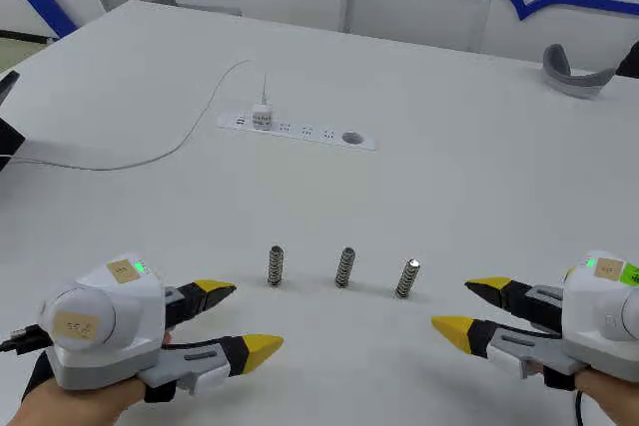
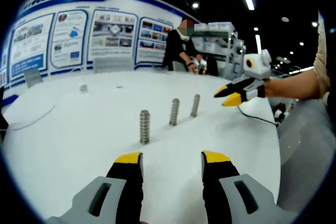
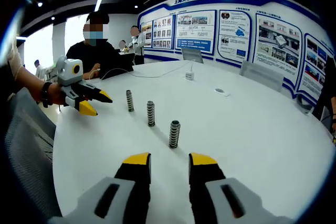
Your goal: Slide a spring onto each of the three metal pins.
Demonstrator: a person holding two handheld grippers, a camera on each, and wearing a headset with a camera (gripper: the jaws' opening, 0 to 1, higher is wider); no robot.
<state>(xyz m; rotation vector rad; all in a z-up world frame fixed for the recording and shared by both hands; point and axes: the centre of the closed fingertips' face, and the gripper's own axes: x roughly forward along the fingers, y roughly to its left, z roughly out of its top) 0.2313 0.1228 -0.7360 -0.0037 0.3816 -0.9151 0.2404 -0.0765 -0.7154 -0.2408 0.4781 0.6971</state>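
Left gripper (image 1: 250,316): yellow-tipped left fingers (image 2: 128,160) were apart, nothing between them, low over the white surface (image 1: 449,187). Right gripper (image 1: 452,305): right fingers (image 3: 137,161) were also apart and empty. Three springs stood upright in a row just ahead, between the two sets of fingertips and clear of both. Left spring (image 1: 276,265) was nearest the left fingers, then middle spring (image 1: 344,266). Right spring (image 1: 407,277) was nearest the right fingers, with a shiny pin tip (image 1: 412,264) at its top. Well beyond the springs lay a white power strip (image 1: 298,130) with a plug (image 1: 262,116) in it. A thin cable (image 1: 150,155) ran off toward the left fingers' side.
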